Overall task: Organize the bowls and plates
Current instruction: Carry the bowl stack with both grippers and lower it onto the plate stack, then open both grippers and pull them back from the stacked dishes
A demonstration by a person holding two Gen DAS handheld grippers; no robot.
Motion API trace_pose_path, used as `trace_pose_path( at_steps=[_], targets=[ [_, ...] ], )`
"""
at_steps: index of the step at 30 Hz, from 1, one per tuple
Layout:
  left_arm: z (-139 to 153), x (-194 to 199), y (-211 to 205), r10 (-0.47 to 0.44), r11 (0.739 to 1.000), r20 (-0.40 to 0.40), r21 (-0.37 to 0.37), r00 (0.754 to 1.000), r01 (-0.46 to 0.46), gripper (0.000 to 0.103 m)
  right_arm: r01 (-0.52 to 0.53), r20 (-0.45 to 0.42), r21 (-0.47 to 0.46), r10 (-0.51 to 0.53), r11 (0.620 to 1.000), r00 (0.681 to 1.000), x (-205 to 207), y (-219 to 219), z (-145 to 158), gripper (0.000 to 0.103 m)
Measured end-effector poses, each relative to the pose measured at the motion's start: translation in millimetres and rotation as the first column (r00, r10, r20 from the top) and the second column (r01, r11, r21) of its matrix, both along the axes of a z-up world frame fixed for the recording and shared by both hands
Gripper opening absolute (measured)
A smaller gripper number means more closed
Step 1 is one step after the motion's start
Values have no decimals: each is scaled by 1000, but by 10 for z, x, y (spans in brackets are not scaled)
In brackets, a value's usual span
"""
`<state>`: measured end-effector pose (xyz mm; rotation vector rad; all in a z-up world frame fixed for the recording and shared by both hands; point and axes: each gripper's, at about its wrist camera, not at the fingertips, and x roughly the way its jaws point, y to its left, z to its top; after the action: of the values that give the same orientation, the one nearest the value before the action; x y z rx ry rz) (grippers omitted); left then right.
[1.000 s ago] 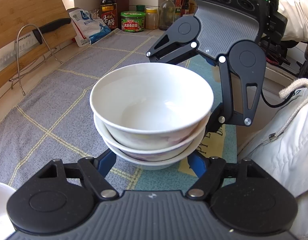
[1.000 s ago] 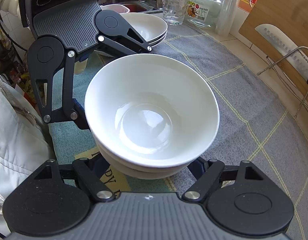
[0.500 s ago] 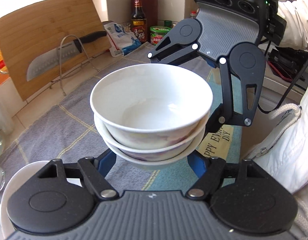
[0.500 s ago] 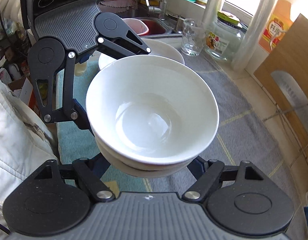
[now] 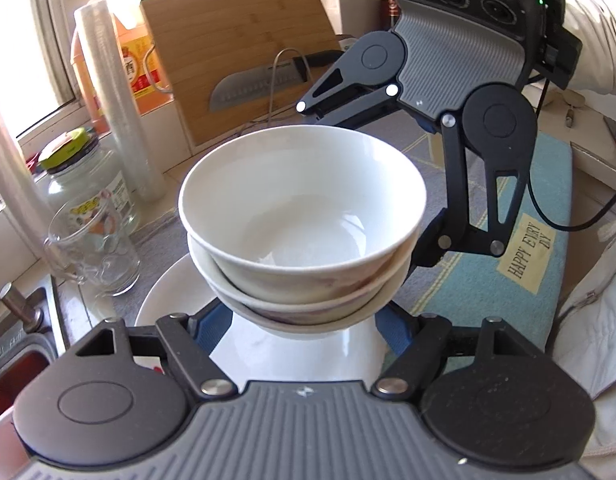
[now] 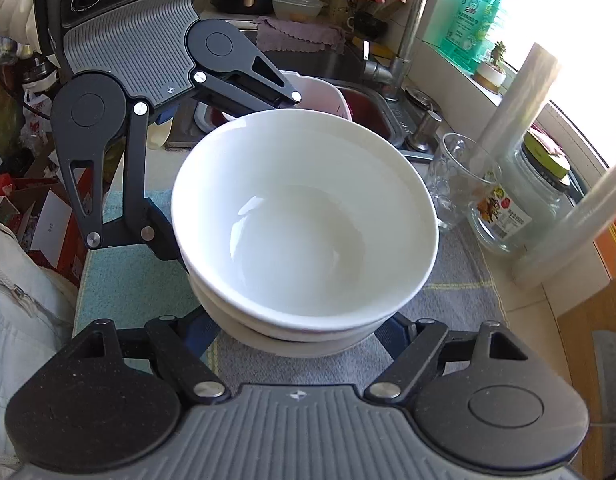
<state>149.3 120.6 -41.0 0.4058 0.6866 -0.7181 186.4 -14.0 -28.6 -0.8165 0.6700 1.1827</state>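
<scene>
Three nested white bowls [image 5: 304, 220] hang in the air as one stack, gripped from opposite sides. My left gripper [image 5: 304, 322] is shut on the bottom of the stack, its blue fingers [image 5: 212, 320] pressed against the lowest bowl. My right gripper [image 6: 304, 332] faces it from across the stack and is shut on the same stack of bowls [image 6: 304, 220]. A white plate [image 5: 176, 304] lies on the counter directly beneath the stack. The left wrist view shows a gap between the lowest bowl and the plate.
A glass mug [image 5: 96, 252], a glass jar [image 5: 88, 184] and a roll of plastic bags [image 5: 116, 100] stand close on the window side. Behind them leans a cutting board [image 5: 244, 40] with a cleaver. The sink [image 6: 364, 108] holds a pink basin [image 6: 324, 92].
Both grippers have carried the bowl stack along the mat toward the sink end and slightly up. The stack now hangs over the white plate, with the mug and jar close by.
</scene>
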Motion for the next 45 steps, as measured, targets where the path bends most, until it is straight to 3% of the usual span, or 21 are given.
trace_pose_path(
  at_steps=[9, 17, 27, 29, 31, 35, 38, 42, 45],
  targets=[
    [-183, 170, 294, 52, 999, -37, 4, 998, -52, 78, -28, -36, -28, 27, 999, 999, 229, 398, -216, 85],
    [-233, 245, 324, 51, 999, -50, -3, 997, -51, 78, 4, -69, -27, -6, 1000, 998, 310, 413, -294, 85],
    [-226, 162, 325, 44, 999, -8, -1, 999, -44, 79, 51, -91, -18, -52, 999, 994, 326, 396, -316, 85],
    [-220, 151, 329, 56, 998, 5, 0, 998, -56, 86, 61, -83, -17, -62, 998, 995, 305, 392, -313, 89],
    [-209, 113, 343, 73, 997, 26, 1, 997, -73, 93, 76, -59, -12, -77, 997, 995, 276, 382, -298, 100],
    [-202, -9, 358, 120, 992, 63, 24, 991, -121, 95, 138, -42, -7, -138, 990, 990, 211, 309, -255, 101],
    [-181, -132, 363, 178, 984, 95, 13, 979, -180, 96, 192, -33, -2, -192, 981, 981, 101, 205, -226, 101],
    [-58, -361, 329, 284, 958, 122, -64, 951, -278, 101, 279, 8, 1, -279, 960, 960, -111, 58, -176, 102],
    [37, -580, 259, 375, 925, 151, -132, 915, -357, 102, 408, 39, 29, -408, 913, 912, -284, -72, -122, 102]
  ],
)
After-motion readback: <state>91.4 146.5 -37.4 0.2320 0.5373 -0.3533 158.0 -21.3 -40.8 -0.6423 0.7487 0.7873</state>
